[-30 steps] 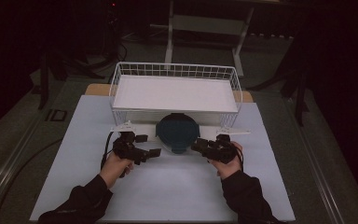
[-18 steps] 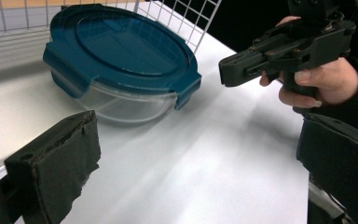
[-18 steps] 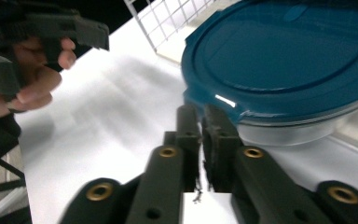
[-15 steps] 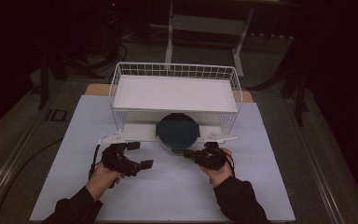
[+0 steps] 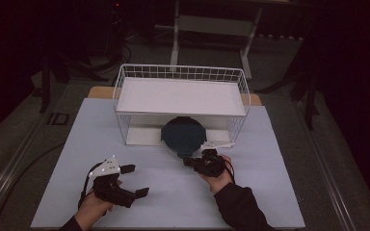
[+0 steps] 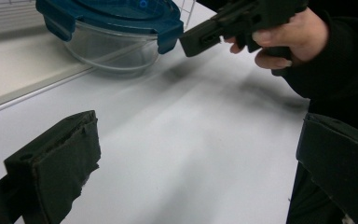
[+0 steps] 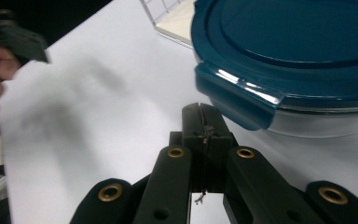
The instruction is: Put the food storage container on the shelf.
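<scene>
The work in hand concerns the round glass container (image 5: pixel 183 136) with the blue clip-on lid (image 7: pixel 298 46); in the high view it sits at frame centre, on the white table (image 5: pixel 173 192), half under the front edge of the white wire basket rack (image 5: pixel 180 96). As judged from the frames, the lid is seated on the bowl and the container stands at the rack's lower opening; whether it is being put in or taken out cannot be told, and no grip on it is established.

Right gripper (image 5: pixel 189 161): jaws pressed fully together with nothing between them, as the right gripper view (image 7: pixel 204 122) shows; the closed tip points at the lid's near latch tab (image 7: pixel 237 98) and stands just beside it; contact cannot be confirmed. The left gripper view shows the same tip (image 6: pixel 191 44) just beside a tab at upper centre.

Left gripper (image 5: pixel 137 180): jaws wide apart, empty, at lower left of the high view, well apart from the container; its pads (image 6: pixel 56 163) frame bare table.

Remaining, by judgement: engage a latch or nudge the container.
</scene>
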`<action>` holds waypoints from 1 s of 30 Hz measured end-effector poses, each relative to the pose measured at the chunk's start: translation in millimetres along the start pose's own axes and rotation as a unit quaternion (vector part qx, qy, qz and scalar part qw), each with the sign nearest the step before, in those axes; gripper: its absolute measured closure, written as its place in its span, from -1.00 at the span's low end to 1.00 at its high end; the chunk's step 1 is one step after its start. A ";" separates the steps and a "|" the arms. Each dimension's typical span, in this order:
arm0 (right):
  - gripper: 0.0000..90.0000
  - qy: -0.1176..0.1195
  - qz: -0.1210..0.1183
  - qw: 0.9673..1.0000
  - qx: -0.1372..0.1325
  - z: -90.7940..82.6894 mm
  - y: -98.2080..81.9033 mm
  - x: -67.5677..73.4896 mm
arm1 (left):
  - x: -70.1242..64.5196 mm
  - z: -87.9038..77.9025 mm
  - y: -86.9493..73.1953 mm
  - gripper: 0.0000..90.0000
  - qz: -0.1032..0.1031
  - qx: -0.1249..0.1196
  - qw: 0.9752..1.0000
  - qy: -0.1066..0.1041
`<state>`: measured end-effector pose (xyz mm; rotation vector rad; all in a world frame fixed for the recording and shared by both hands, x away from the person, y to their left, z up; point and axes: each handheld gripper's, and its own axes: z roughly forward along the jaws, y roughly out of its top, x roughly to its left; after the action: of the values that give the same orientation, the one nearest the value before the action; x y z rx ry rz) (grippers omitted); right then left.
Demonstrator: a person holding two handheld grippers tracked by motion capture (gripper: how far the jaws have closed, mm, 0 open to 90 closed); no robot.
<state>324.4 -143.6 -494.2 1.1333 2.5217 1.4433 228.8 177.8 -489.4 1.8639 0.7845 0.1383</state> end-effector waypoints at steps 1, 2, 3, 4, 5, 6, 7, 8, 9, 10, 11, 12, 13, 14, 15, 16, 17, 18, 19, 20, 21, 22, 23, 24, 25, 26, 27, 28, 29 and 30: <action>1.00 -0.001 0.001 1.000 0.000 1.1 0.0 -1.2 | -1.8 -2.0 -1.4 -1.00 0.001 -0.007 1.000 0.003; 1.00 -0.004 0.001 1.000 0.000 2.1 0.2 -2.2 | -3.3 -4.0 -2.5 -1.00 0.002 -0.011 1.000 0.008; 1.00 -0.008 0.000 1.000 0.000 3.1 0.6 -3.7 | -4.2 -5.5 -3.4 -1.00 0.004 -0.013 1.000 0.012; 1.00 -0.009 0.004 1.000 -0.001 4.2 1.0 -5.5 | -5.1 -6.7 -4.4 -1.00 0.004 -0.017 1.000 0.015; 1.00 -0.005 0.007 1.000 0.001 5.3 1.5 -7.1 | -5.3 -7.5 -5.2 -1.00 0.006 -0.019 1.000 0.018; 1.00 -0.006 0.005 1.000 0.002 6.4 2.3 -7.8 | -5.3 -7.9 -5.5 -1.00 0.007 -0.018 1.000 0.018; 1.00 -0.009 0.003 1.000 0.002 7.3 2.8 -7.8 | -5.0 -8.3 -5.8 -1.00 0.006 -0.021 1.000 0.019; 1.00 -0.013 0.002 1.000 0.003 8.3 4.0 -8.2 | -4.8 -8.4 -5.9 -1.00 0.006 -0.022 1.000 0.020; 1.00 -0.012 0.001 1.000 0.001 9.4 5.0 -9.4 | -4.4 -7.9 -5.8 -1.00 0.006 -0.022 1.000 0.020; 1.00 -0.012 0.006 1.000 -0.001 10.0 5.9 -11.0 | -4.3 -7.4 -6.0 -1.00 0.006 -0.024 0.999 0.020; 1.00 -0.013 0.008 1.000 -0.003 10.6 6.8 -12.5 | -4.2 -6.6 -6.3 -1.00 0.009 -0.024 0.999 0.022; 1.00 -0.012 0.008 1.000 -0.004 11.4 7.7 -13.8 | -3.8 -5.9 -6.2 -1.00 0.010 -0.021 1.000 0.021; 1.00 -0.013 0.009 1.000 -0.005 12.0 8.4 -14.6 | -3.1 -4.5 -6.6 -1.00 0.009 -0.021 1.000 0.019; 1.00 -0.014 0.011 1.000 -0.007 13.0 9.7 -16.4 | -2.4 -3.8 -6.9 -1.00 0.008 -0.019 1.000 0.019; 1.00 -0.015 0.010 1.000 -0.007 13.9 11.0 -17.3 | -1.9 -2.9 -7.1 -1.00 0.005 -0.019 1.000 0.016; 1.00 -0.018 0.006 1.000 -0.009 15.0 12.3 -18.4 | -1.9 -2.4 -7.4 -1.00 0.002 -0.019 1.000 0.014; 1.00 -0.020 0.008 1.000 -0.010 15.9 13.6 -19.5 | -2.0 -2.1 -7.5 -1.00 0.003 -0.018 1.000 0.013; 1.00 -0.020 0.008 1.000 -0.012 16.9 15.0 -20.9 | -2.2 -1.8 -7.6 -1.00 0.005 -0.017 1.000 0.013; 1.00 -0.021 0.009 1.000 -0.011 17.6 16.0 -21.6 | -2.6 -1.5 -7.8 -1.00 0.008 -0.016 1.000 0.013; 1.00 -0.023 0.010 1.000 -0.013 19.0 17.4 -22.8 | -3.0 -1.4 -7.9 -1.00 0.009 -0.017 1.000 0.013; 1.00 -0.023 0.008 1.000 -0.014 20.3 18.7 -24.2 | -3.3 -1.3 -7.9 -1.00 0.010 -0.017 1.000 0.013; 1.00 -0.022 0.009 1.000 -0.015 21.6 20.0 -25.6 | -3.4 -1.3 -7.7 -1.00 0.010 -0.016 1.000 0.012; 1.00 -0.021 0.010 1.000 -0.015 22.8 21.3 -26.9 | -3.5 -1.4 -7.7 -1.00 0.011 -0.018 1.000 0.012; 1.00 -0.024 0.009 1.000 -0.016 24.0 22.6 -28.0 | -3.7 -1.3 -7.7 -1.00 0.011 -0.019 1.000 0.011; 1.00 -0.025 0.010 1.000 -0.016 24.8 23.6 -28.8 | -4.0 -0.9 -7.7 -1.00 0.012 -0.016 1.000 0.009; 1.00 -0.028 0.008 0.999 -0.015 25.8 25.4 -30.2 | -4.7 -0.6 -7.9 -1.00 0.017 -0.014 1.000 0.009; 1.00 -0.031 0.008 0.999 -0.016 26.7 26.8 -31.5 | -5.4 -0.2 -8.3 -1.00 0.020 -0.015 1.000 0.009; 1.00 -0.033 0.010 0.999 -0.017 27.0 27.9 -32.8 | -5.8 0.4 -8.4 -1.00 0.019 -0.013 1.000 0.007; 1.00 -0.035 0.012 0.999 -0.019 27.6 28.7 -34.2 | -6.0 0.8 -8.7 -1.00 0.019 -0.014 1.000 0.005; 1.00 -0.036 0.015 0.999 -0.020 27.7 29.4 -35.5 | -6.1 1.1 -8.8 -1.00 0.020 -0.015 1.000 0.005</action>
<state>377.3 -135.3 -499.0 1.1993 2.4270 1.4267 220.6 175.4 -495.9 1.8519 0.7485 0.1855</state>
